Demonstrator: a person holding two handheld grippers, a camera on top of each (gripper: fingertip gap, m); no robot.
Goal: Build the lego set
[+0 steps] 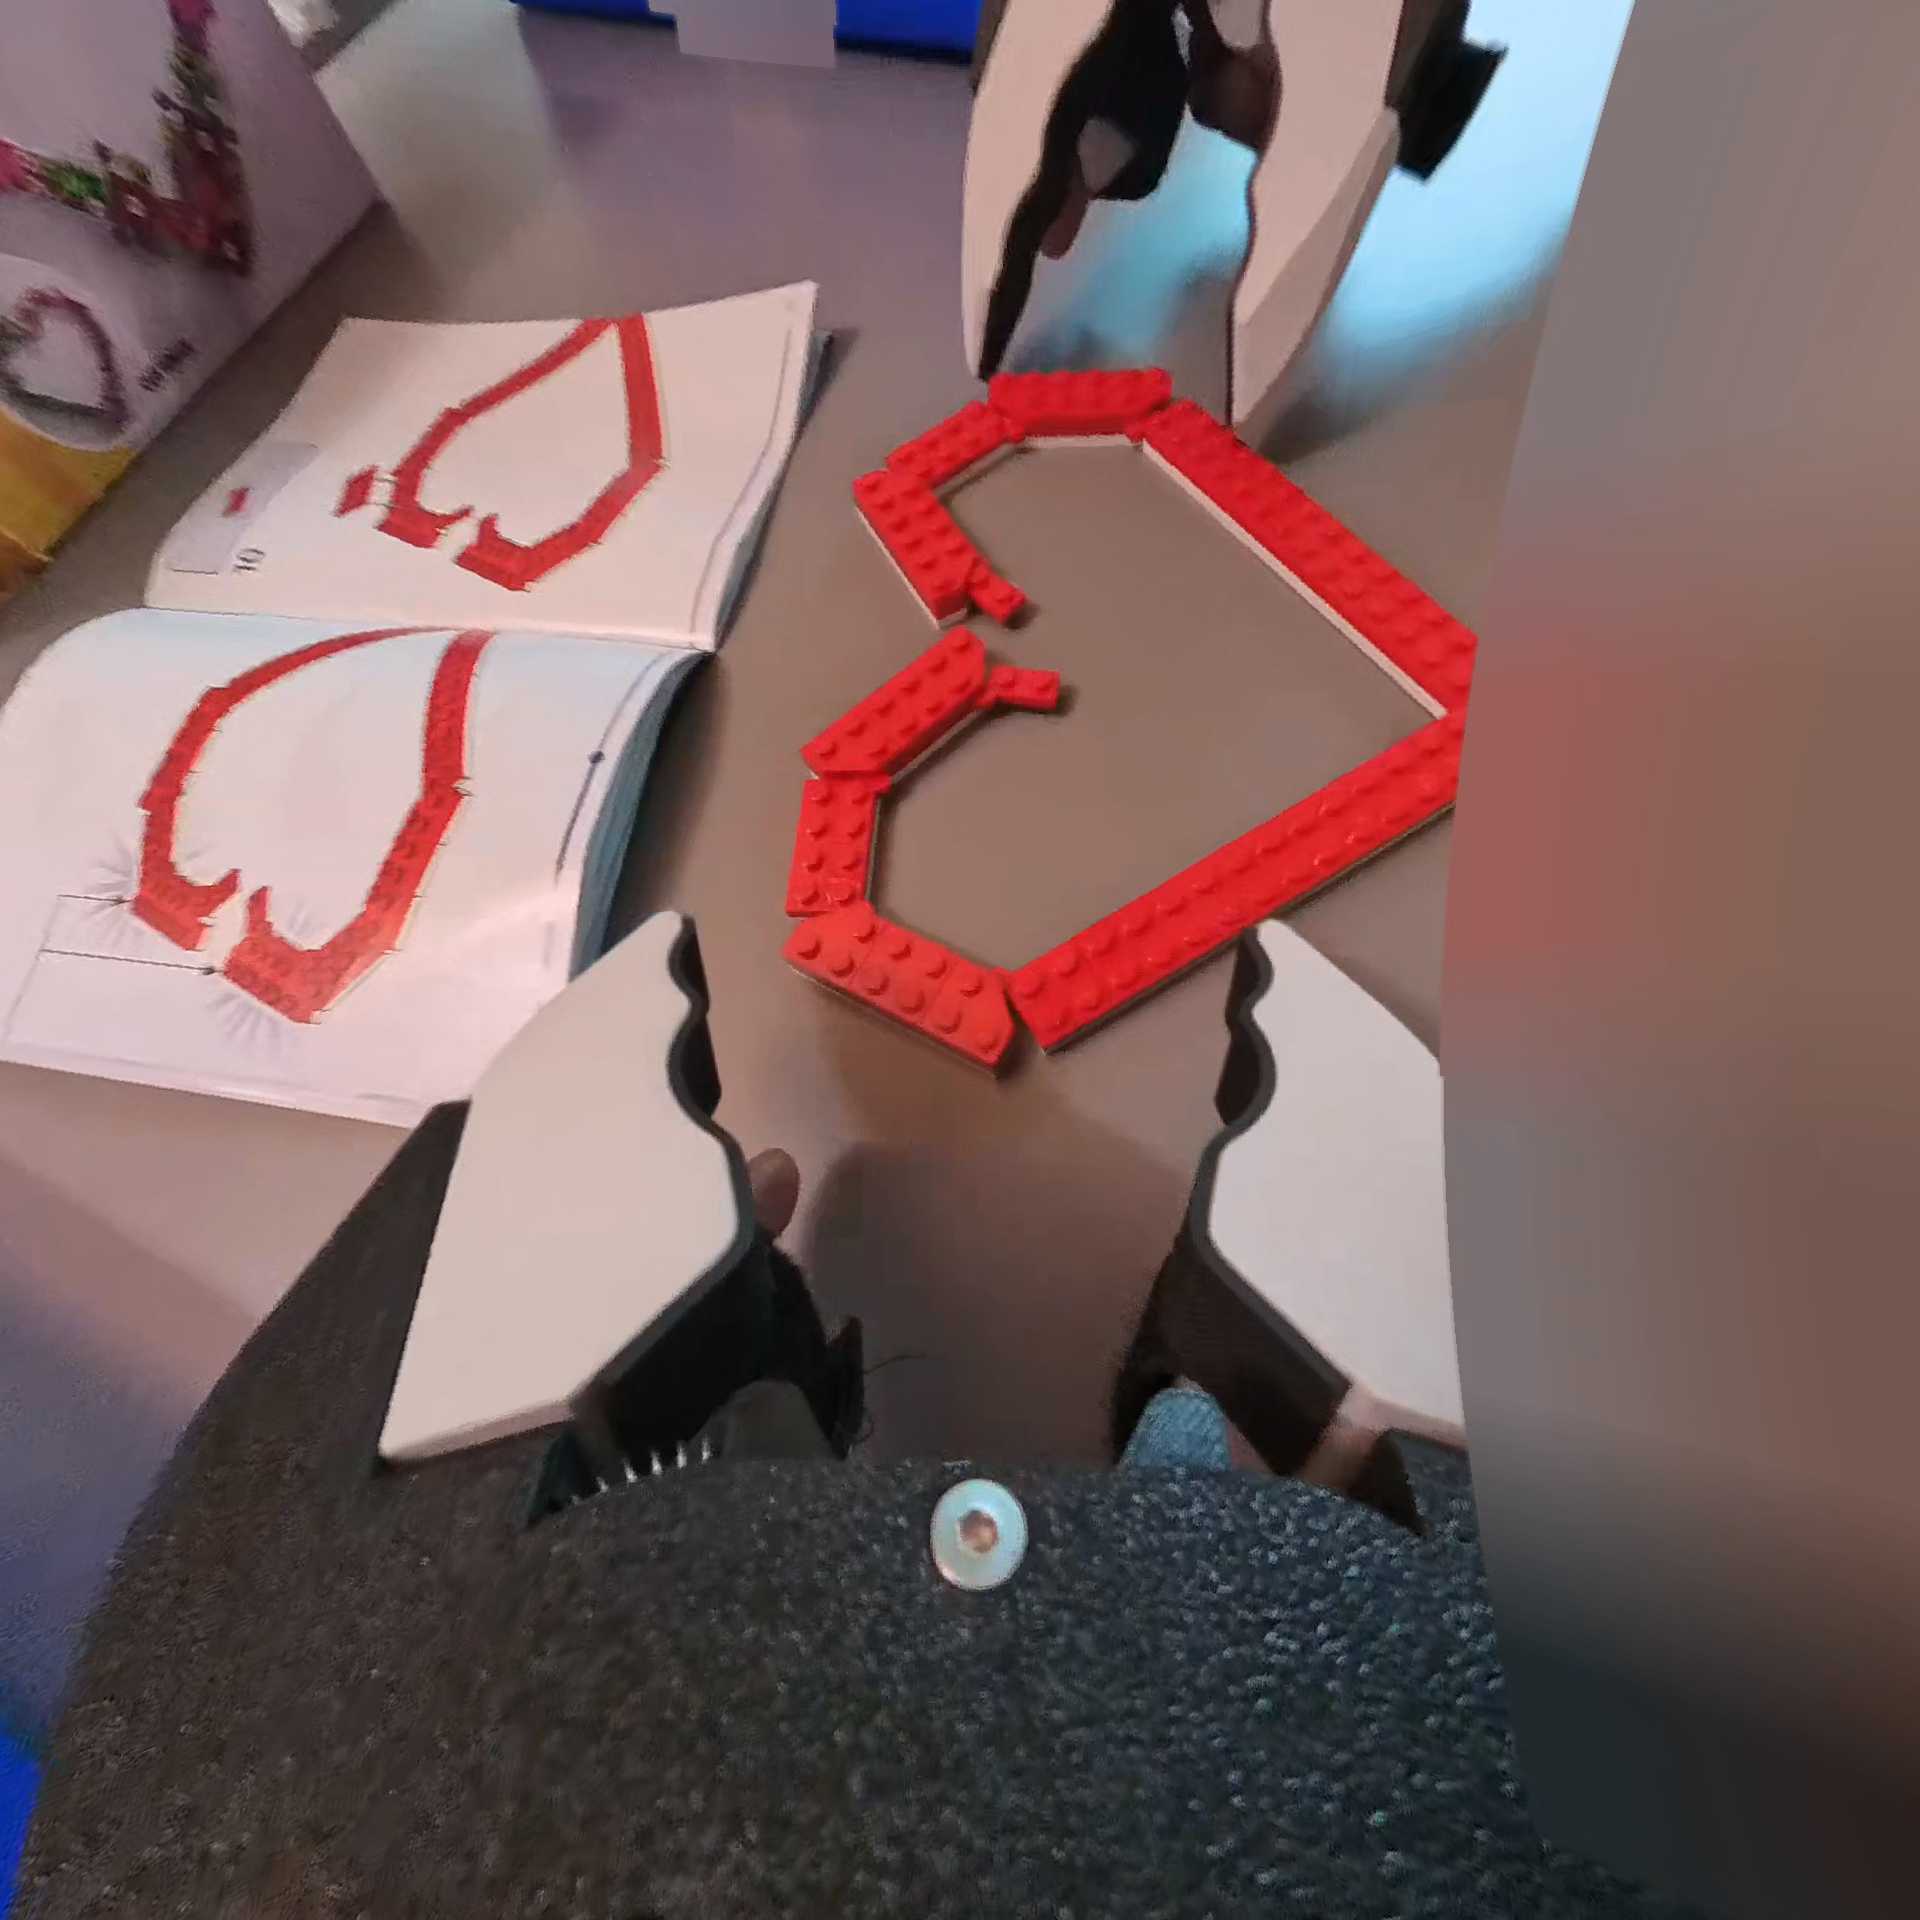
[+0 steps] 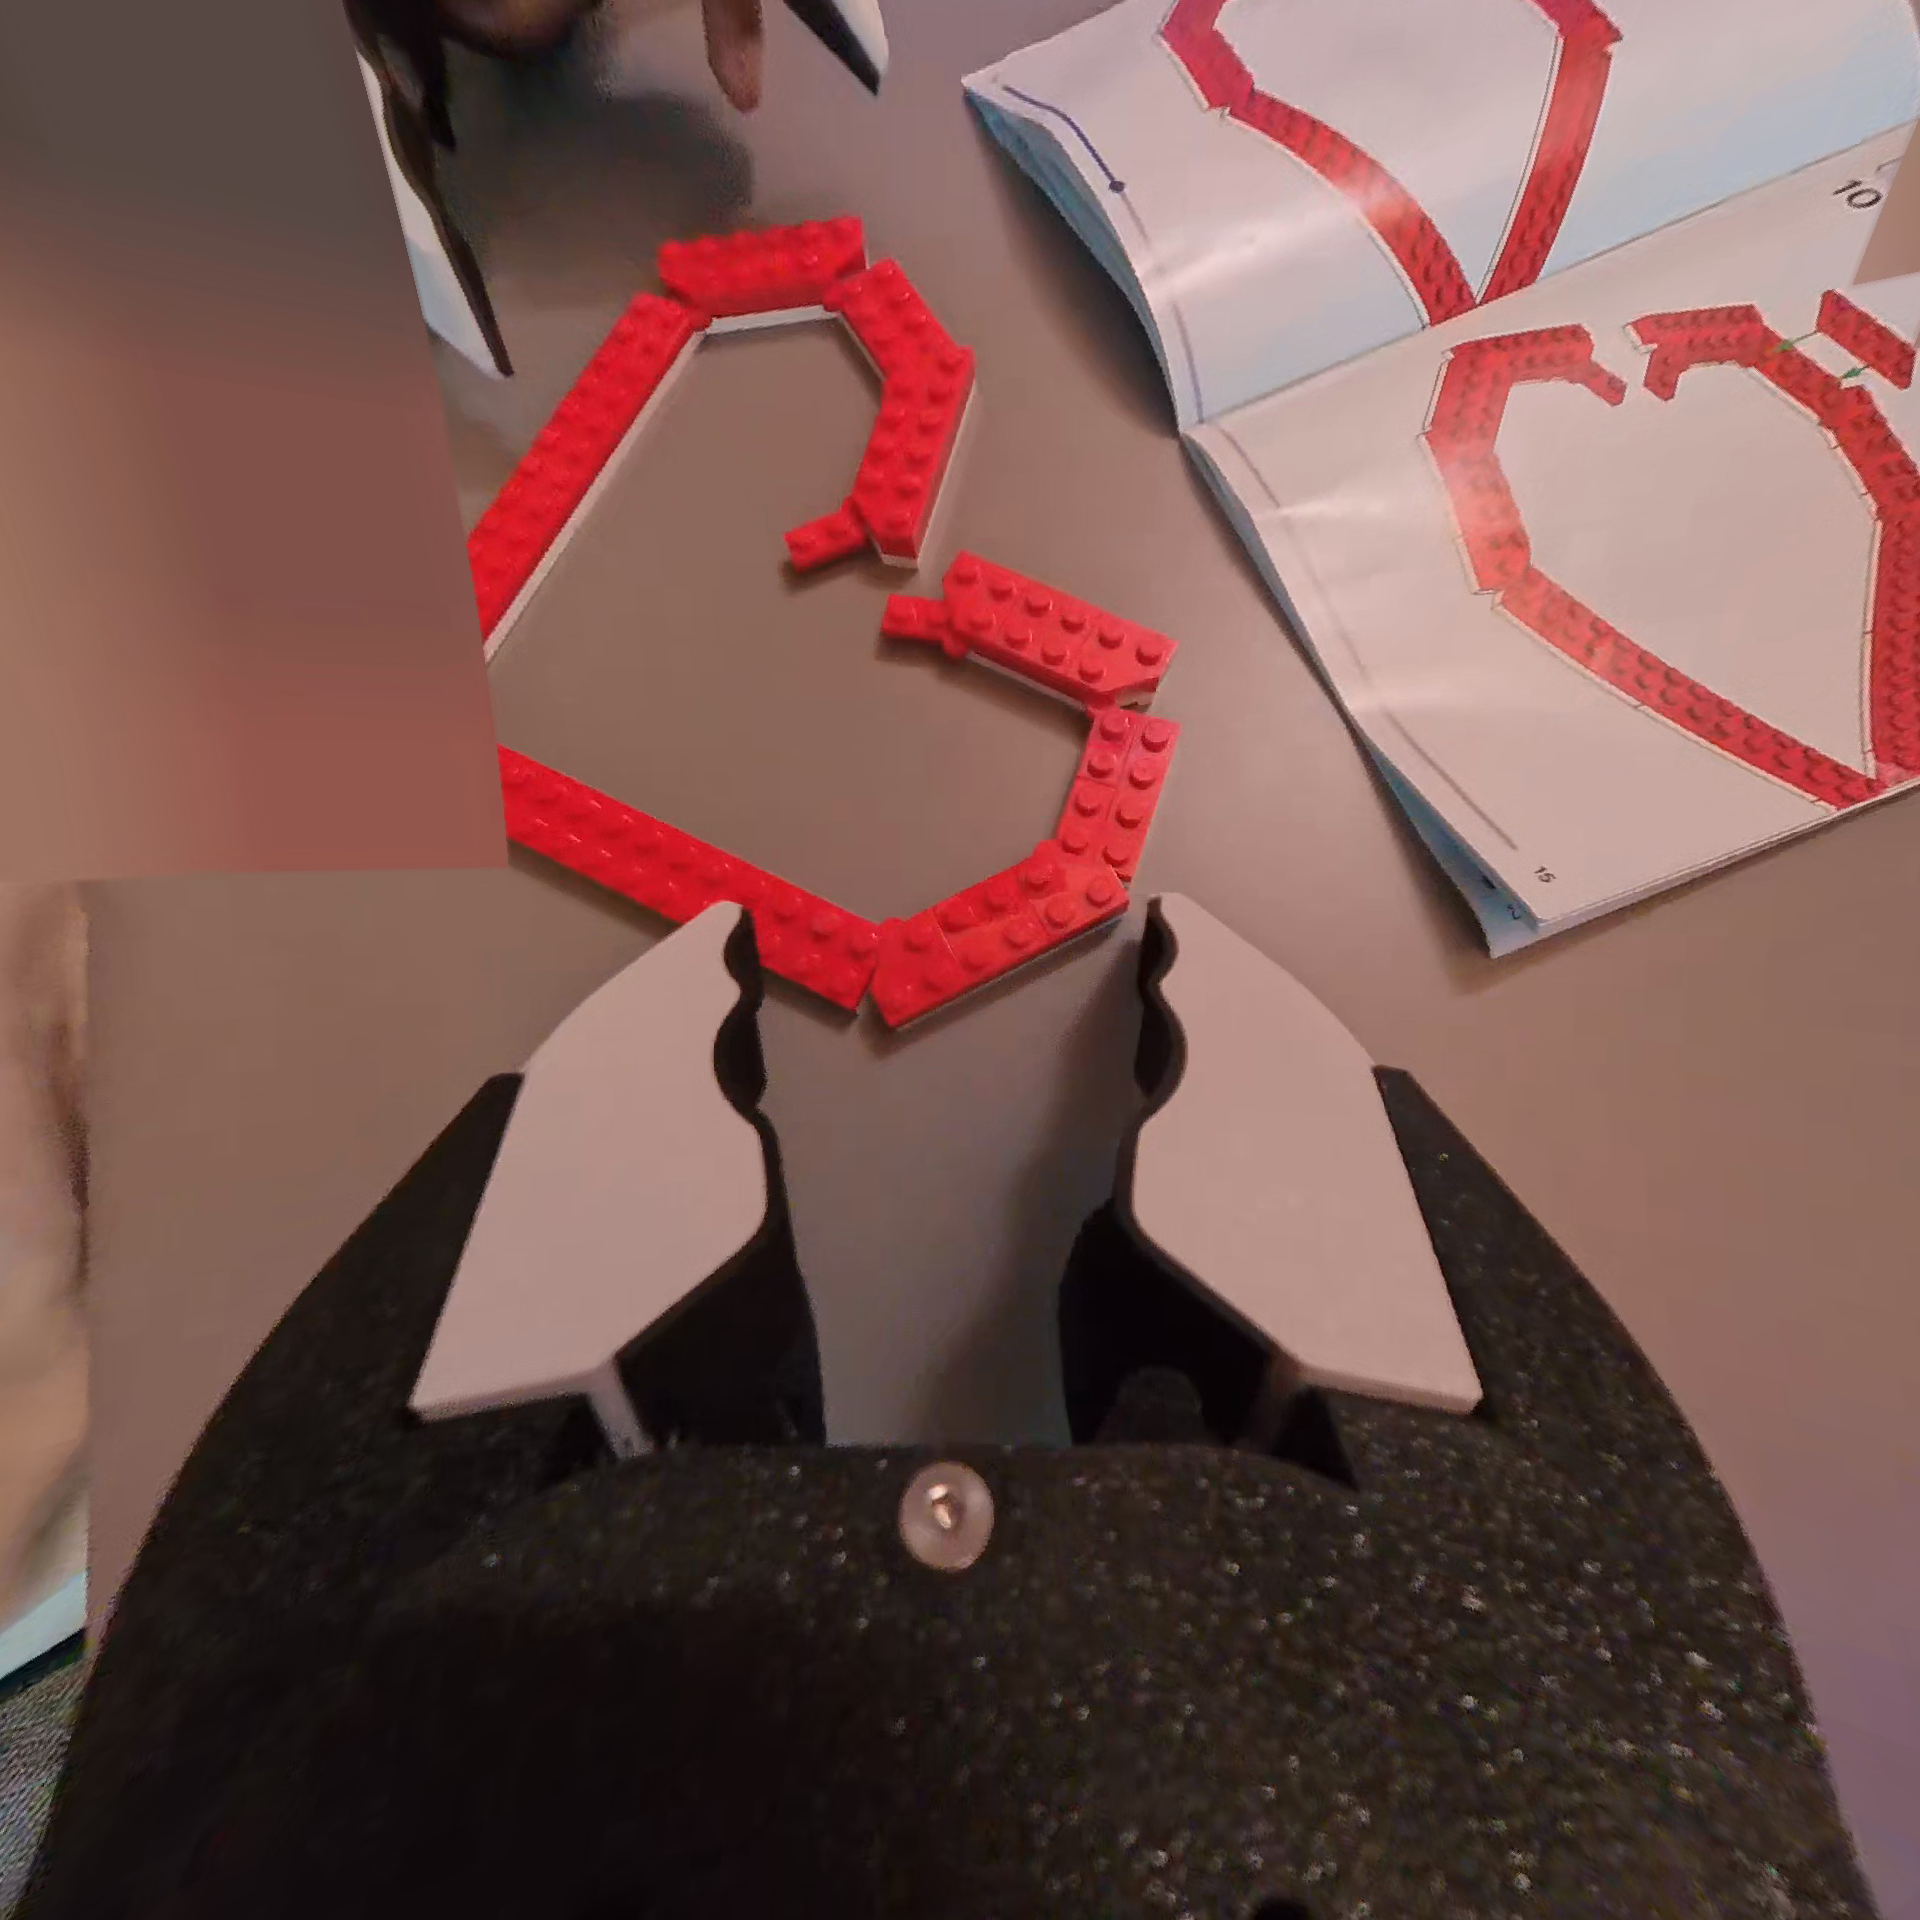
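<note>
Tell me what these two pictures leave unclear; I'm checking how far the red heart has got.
- Red heart: right wrist view, its pointed end lies under a blur patch.
- Booklet: right wrist view, pages cut off by the top and right edges.
- Box: left wrist view, cut by the left edge, picture smeared.
- Spare bricks: none visible in either view.

heart frame (image 2: pixel 582 468) tip hidden behind blur patch; booklet (image 2: pixel 1558 520) cropped
</note>
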